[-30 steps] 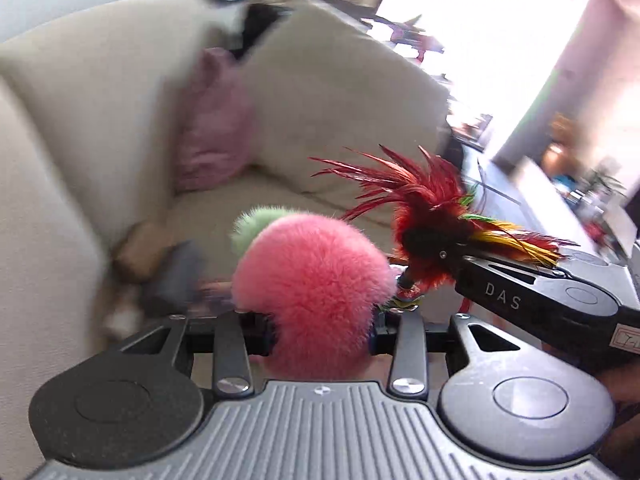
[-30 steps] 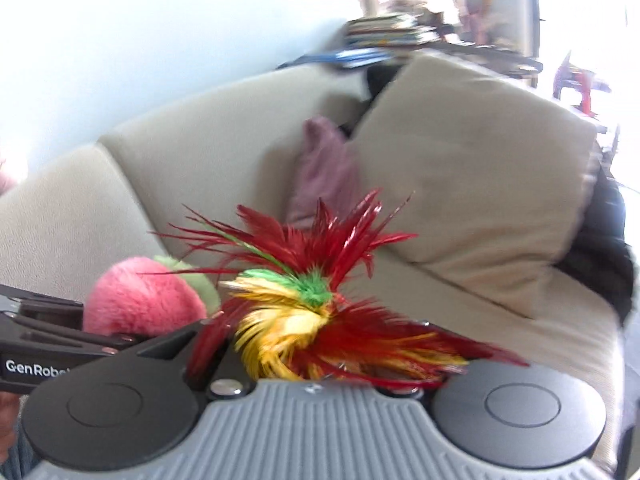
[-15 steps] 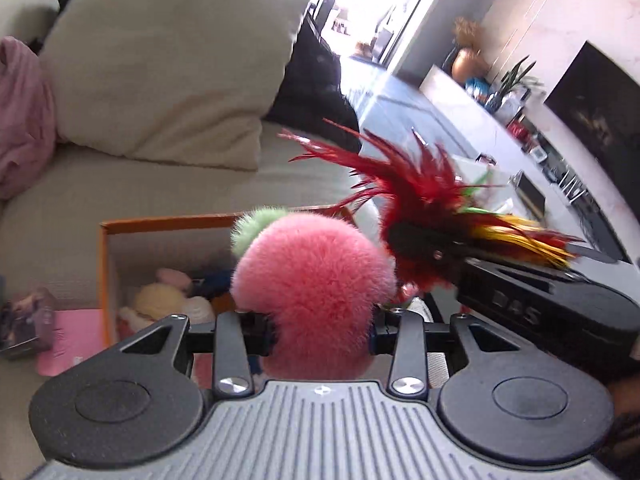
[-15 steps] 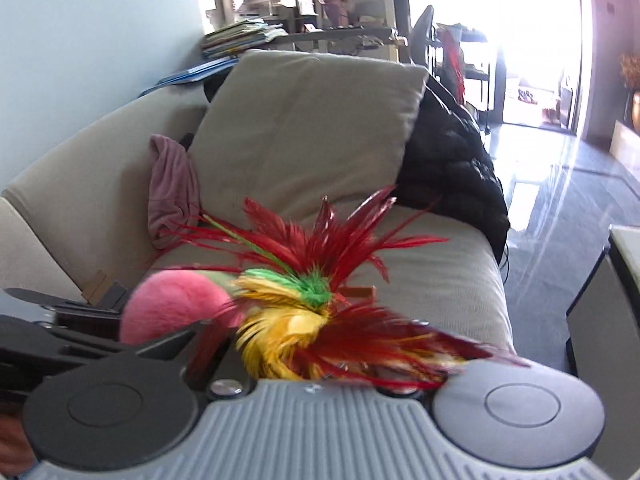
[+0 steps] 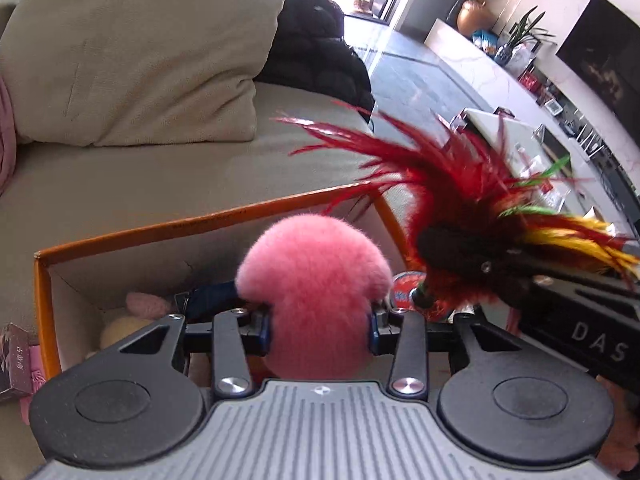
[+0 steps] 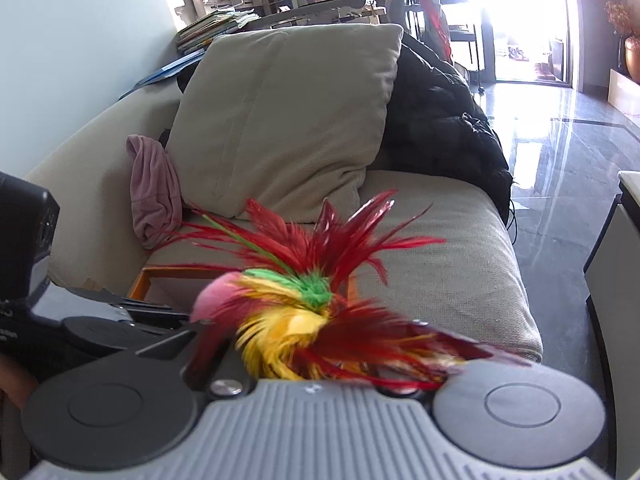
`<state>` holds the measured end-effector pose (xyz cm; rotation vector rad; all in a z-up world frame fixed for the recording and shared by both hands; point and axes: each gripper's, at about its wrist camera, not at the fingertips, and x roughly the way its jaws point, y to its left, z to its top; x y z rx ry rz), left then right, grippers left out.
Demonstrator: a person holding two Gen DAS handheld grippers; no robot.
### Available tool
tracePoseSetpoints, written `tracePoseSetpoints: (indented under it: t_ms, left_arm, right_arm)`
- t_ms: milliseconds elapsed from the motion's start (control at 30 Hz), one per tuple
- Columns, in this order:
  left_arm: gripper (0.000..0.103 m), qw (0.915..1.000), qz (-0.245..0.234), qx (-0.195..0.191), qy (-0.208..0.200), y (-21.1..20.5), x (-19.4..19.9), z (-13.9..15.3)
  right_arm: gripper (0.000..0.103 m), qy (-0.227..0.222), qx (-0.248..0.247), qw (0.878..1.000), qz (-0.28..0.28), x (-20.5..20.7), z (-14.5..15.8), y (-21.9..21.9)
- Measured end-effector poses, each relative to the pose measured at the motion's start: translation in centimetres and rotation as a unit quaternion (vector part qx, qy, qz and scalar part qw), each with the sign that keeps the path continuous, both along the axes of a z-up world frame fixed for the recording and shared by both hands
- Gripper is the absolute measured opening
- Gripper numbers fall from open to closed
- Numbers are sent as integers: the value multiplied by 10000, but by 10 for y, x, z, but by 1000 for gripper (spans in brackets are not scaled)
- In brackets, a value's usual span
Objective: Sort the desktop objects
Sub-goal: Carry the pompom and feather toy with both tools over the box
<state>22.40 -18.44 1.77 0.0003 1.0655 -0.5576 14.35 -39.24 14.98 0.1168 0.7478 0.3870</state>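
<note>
A fluffy pink pom-pom (image 5: 316,276) sits between the blue pads of my left gripper (image 5: 320,332). Its jaws are opening while the pads still touch the fluff. It hangs over an open orange box (image 5: 120,236) on the sofa seat. My right gripper (image 5: 492,268) comes in from the right, shut on the dark base of a red, yellow and green feather toy (image 5: 460,216). In the right wrist view the feather toy (image 6: 312,292) hides the fingers, and the pom-pom (image 6: 216,300) shows just left of it.
Inside the box lie a pink plush (image 5: 146,304), a pale yellow toy (image 5: 124,330) and a red round item (image 5: 404,290). A small dark carton (image 5: 16,356) lies left of the box. Behind are a beige cushion (image 5: 140,52), a black jacket (image 5: 316,40) and a mauve garment (image 6: 154,192).
Both grippers swung from facing the sofa's corner to over the orange box and dipped lower. The green puff behind the pink pom-pom is no longer seen. Both toys stay between the jaws.
</note>
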Motion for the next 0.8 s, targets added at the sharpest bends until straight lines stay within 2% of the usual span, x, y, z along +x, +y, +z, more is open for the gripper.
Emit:
tracePoseSetpoints:
  t_ms: [200,300,400,467,800]
  left_arm:
    - [48,9999,19,-154,17,7,-1,0]
    - [48,9999,28,-111,-38,9,-3,4]
    - [42,9999,57,-154,-32,15,-8,7]
    - [41,9997,108,-199,-34,21,-14,10]
    - [41,9998,123,153,-77,43,-52,2]
  right_arm:
    - [8,7,-17,10000,-14,1,-3,1]
    - [8,0,-34,10000,-23,0,-2,1]
    - [8,-16,-66,10000,-15,-2,-1,1]
    - [8,-17,-88,10000,23,-4,0,1]
    - [8,-202,-318,9988,302,-12,1,18]
